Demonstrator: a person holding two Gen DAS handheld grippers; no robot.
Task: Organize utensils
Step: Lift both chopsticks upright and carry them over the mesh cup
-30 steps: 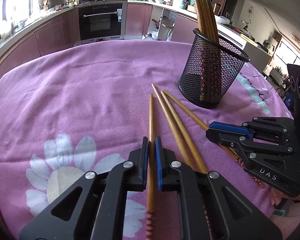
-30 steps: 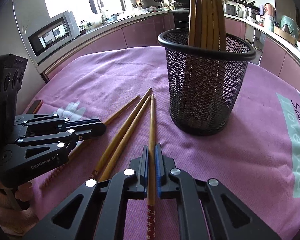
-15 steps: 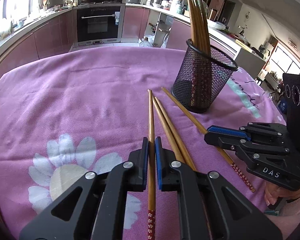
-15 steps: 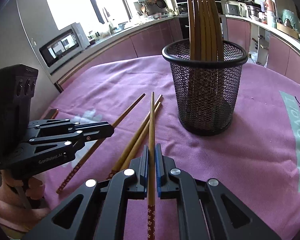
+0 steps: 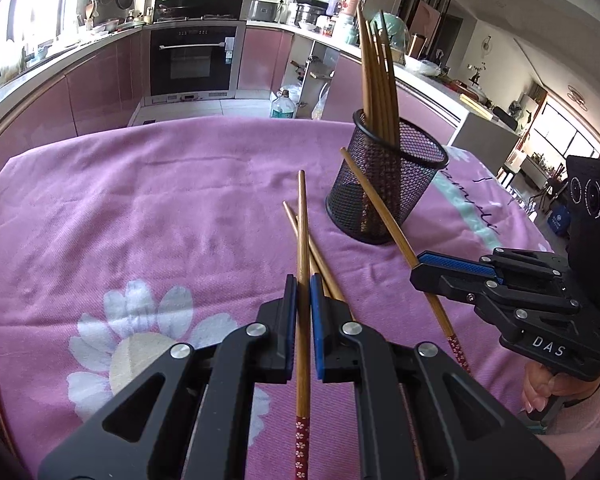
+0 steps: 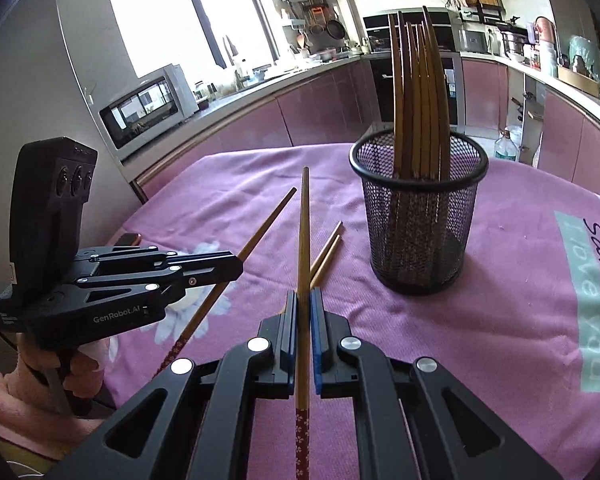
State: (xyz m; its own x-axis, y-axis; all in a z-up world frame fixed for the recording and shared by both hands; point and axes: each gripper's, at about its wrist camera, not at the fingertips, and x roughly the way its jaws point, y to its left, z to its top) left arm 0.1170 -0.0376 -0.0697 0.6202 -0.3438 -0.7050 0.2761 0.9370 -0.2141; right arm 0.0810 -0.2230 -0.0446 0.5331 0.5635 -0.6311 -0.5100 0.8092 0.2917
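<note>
The left gripper [image 5: 303,292] clamps one chopstick [image 5: 302,240], and the right gripper [image 6: 304,306] clamps another chopstick [image 6: 303,232]; both tips point toward the mesh cup [image 6: 418,236]. Two loose chopsticks [image 6: 326,254] lie on the pink cloth [image 6: 500,300] near the cup, which holds more upright

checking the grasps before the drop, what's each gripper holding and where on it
Left gripper is shut on one chopstick, right gripper on another chopstick; each is clamped on the bare wood just above its patterned red end.

cup rim [image 6: 418,153]: half open | standing chopsticks [image 6: 418,92] crowd far side
</note>
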